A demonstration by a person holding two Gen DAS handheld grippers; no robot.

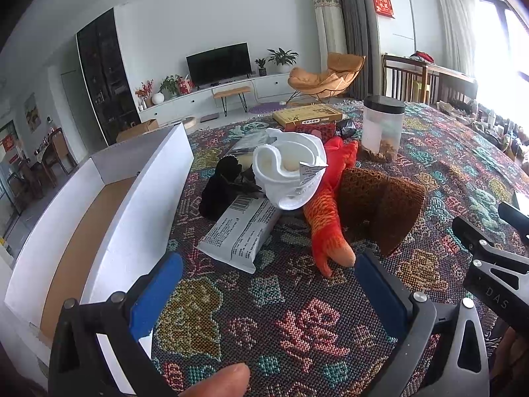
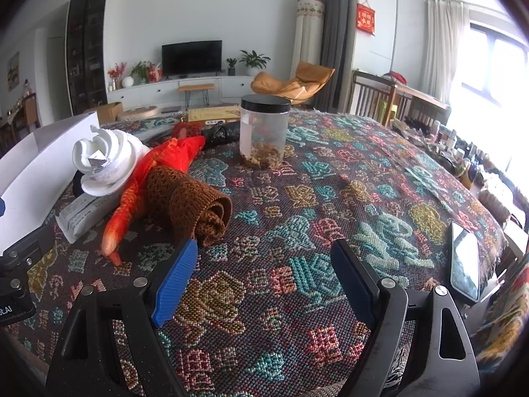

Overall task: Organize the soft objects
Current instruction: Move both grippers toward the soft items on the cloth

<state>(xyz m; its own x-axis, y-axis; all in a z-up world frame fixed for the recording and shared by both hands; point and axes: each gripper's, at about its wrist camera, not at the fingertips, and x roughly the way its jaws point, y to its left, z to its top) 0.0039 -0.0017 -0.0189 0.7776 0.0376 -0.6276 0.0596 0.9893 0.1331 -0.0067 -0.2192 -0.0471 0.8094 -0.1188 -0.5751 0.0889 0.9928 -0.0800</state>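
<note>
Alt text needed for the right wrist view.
The right tool hovers open and empty above a patterned tablecloth. Ahead to its left lie a rolled brown knit, an orange plush toy and a white rolled cloth; a black-lidded jar stands beyond.

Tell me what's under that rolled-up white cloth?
The white rolled cloth sits atop a pile: a printed white packet and something black poke out below, with the orange plush toy beside it. Anything deeper underneath is covered.
</note>
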